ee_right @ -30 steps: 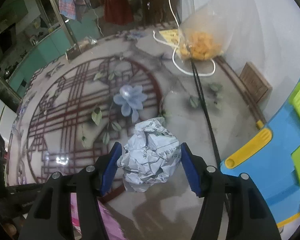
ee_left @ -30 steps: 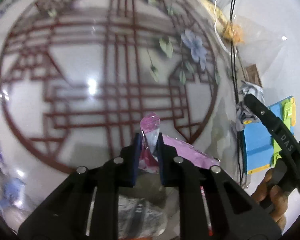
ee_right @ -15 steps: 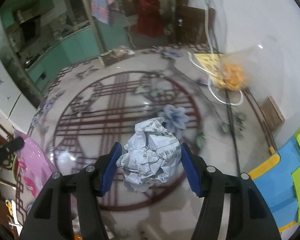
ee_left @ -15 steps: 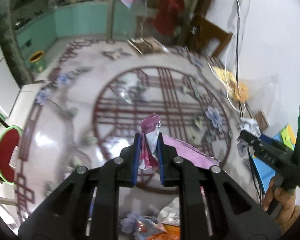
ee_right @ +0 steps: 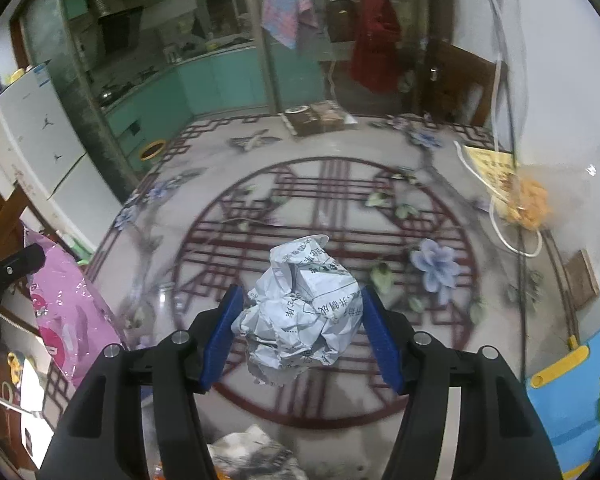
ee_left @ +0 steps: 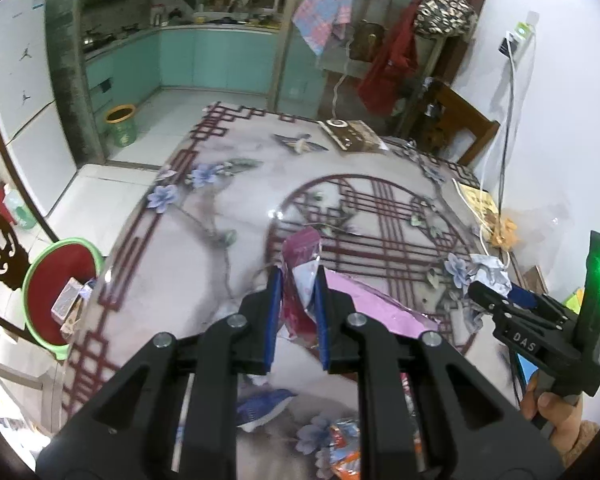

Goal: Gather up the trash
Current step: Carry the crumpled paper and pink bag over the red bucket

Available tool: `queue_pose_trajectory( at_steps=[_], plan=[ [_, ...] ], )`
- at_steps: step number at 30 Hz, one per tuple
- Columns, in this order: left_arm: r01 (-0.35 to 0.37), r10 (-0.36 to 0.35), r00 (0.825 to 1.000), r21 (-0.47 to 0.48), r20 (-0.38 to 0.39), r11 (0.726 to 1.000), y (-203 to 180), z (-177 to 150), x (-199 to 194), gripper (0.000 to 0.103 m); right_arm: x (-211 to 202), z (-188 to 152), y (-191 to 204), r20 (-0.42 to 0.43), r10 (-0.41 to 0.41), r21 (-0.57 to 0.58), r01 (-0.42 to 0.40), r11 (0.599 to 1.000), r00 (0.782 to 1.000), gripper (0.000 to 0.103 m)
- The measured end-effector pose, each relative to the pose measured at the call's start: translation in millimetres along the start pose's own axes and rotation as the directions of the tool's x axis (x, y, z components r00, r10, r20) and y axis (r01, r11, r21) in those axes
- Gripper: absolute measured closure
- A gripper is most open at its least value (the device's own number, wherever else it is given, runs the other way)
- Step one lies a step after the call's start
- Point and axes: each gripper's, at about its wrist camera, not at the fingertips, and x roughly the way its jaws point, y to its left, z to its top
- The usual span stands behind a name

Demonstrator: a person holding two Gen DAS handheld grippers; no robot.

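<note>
Above the patterned table (ee_left: 228, 208), the left gripper (ee_left: 296, 280) pinches a pink wrapper (ee_left: 300, 276) tight while the right gripper (ee_right: 300, 308) clamps a crumpled paper ball (ee_right: 300, 312).

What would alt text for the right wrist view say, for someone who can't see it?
A handheld claw grips a crumpled ball of printed paper between blue pads above a glossy patterned table. At the left edge hangs a pink plastic bag; a kitchen with teal cabinets lies beyond.

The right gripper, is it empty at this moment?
No, the right gripper is shut on a crumpled paper ball, pressed between its two blue pads.
</note>
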Motion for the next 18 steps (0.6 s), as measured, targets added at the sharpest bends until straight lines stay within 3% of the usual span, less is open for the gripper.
queue_pose_trajectory(
  at_steps=[9,18],
  plan=[
    [-0.044,0.045,0.999,-0.042,0.026,0.998,43,0,-18,0.088,6,7,47,-0.001,0.05,-0.054,-0.05,0.997,0.999,0.044],
    [-0.016,0.017,1.0,-0.037,0.026,0.999,91,6,-18,0.087,13,9,85,0.001,0.025,-0.034,-0.025,0.999,1.0,0.043]
  ],
)
